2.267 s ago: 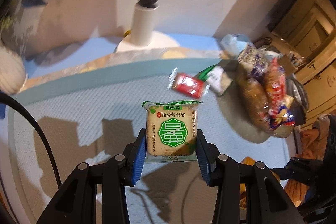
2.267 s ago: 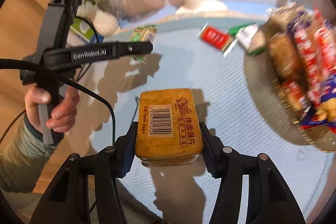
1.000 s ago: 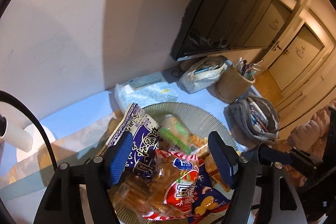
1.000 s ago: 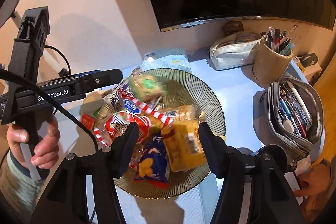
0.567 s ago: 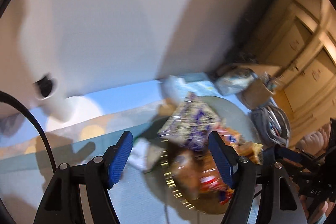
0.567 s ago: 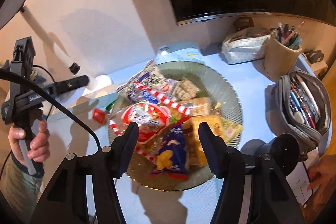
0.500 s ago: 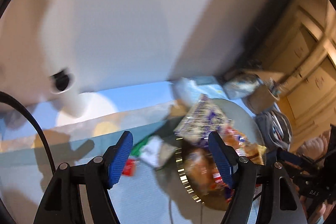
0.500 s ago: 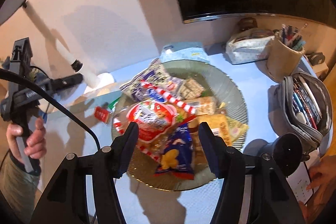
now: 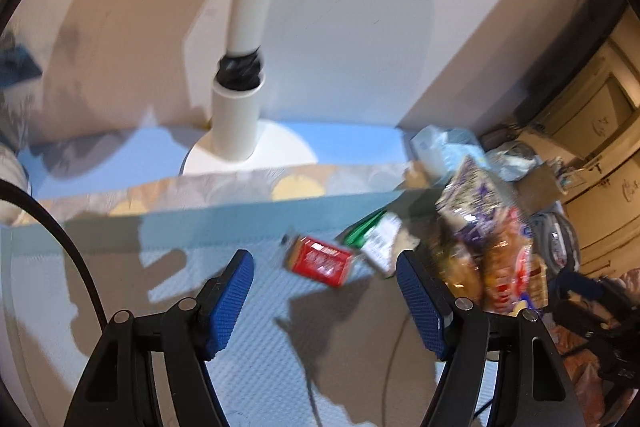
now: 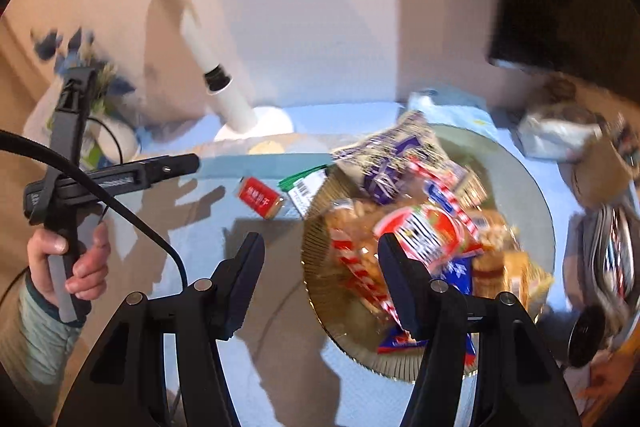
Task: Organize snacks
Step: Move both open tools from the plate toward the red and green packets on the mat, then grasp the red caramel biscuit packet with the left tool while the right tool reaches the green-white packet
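Observation:
A red snack packet [image 9: 320,260] lies on the light blue mat, with a green-and-white packet [image 9: 378,235] beside it on the right. My left gripper [image 9: 325,301] is open and empty just in front of the red packet. A ribbed glass plate [image 10: 532,187] holds a heap of snack bags [image 10: 420,227]. My right gripper [image 10: 322,281] is open and empty over the plate's left rim. The red packet [image 10: 259,198] and the green-and-white packet [image 10: 302,187] also show in the right wrist view, left of the plate. The left gripper body [image 10: 112,179] is there too.
A white lamp post [image 9: 240,99] on a round base stands at the back by the wall. A vase with blue flowers [image 10: 92,123] stands at the far left. Pencil cases [image 10: 608,239] and a tissue pack [image 10: 452,107] lie right of and behind the plate.
Both grippers have let go of their snacks into the plate. Both have since swung left and down toward the mat, and the red packet now lies in front of the left gripper.

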`<state>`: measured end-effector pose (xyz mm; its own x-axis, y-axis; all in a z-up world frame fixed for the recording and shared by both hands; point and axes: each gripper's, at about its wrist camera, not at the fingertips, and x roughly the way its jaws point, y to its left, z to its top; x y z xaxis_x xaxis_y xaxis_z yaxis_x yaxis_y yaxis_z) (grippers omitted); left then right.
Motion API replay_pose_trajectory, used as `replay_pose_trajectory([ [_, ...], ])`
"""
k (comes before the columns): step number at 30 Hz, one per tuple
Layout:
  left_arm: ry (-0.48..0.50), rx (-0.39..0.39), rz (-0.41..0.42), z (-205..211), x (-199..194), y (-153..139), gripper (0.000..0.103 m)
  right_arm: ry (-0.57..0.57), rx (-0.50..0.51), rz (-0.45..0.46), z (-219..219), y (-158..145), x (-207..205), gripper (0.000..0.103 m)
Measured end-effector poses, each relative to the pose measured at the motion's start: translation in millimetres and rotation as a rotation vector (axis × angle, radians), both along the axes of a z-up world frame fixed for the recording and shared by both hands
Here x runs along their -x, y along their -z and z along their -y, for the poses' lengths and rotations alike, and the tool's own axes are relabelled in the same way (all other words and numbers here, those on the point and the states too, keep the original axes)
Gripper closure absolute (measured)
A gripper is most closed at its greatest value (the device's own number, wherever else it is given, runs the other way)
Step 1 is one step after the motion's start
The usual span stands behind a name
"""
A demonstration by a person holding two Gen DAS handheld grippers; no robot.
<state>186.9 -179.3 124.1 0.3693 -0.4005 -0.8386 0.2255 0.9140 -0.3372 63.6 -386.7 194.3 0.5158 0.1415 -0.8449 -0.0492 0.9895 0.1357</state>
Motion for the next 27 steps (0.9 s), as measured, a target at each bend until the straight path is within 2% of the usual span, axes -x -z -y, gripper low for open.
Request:
replay_pose_trajectory([
  [2, -0.001, -0.010, -0.006, 0, -2, 10, 0.036, -0.039, 0.011, -0.017, -10, 2, -9, 0.045],
  [5, 0.049, -0.021, -0.014, 6, -9, 25, 0.036, -0.061, 0.004, -0.029, -17, 5, -20, 0.045],
  [12, 0.199, 0.078, -0.031, 22, -35, 41, 0.036, -0.015, -0.088, -0.090, -22, 21, -63, 0.045],
  [14, 0.239, 0.063, -0.021, 26, -37, 46, 0.046, -0.020, -0.085, -0.114, -24, 23, -80, 0.045],
  [19, 0.331, 0.049, -0.006, 33, -45, 63, 0.051, -0.073, -0.033, -0.167, -36, 31, -111, 0.045],
  [24, 0.408, 0.082, -0.013, 45, -61, 72, 0.055, -0.072, -0.060, -0.224, -40, 47, -138, 0.053],
  [27, 0.470, 0.127, -0.062, 50, -67, 86, 0.055, -0.040, -0.092, -0.253, -36, 57, -151, 0.056],
])
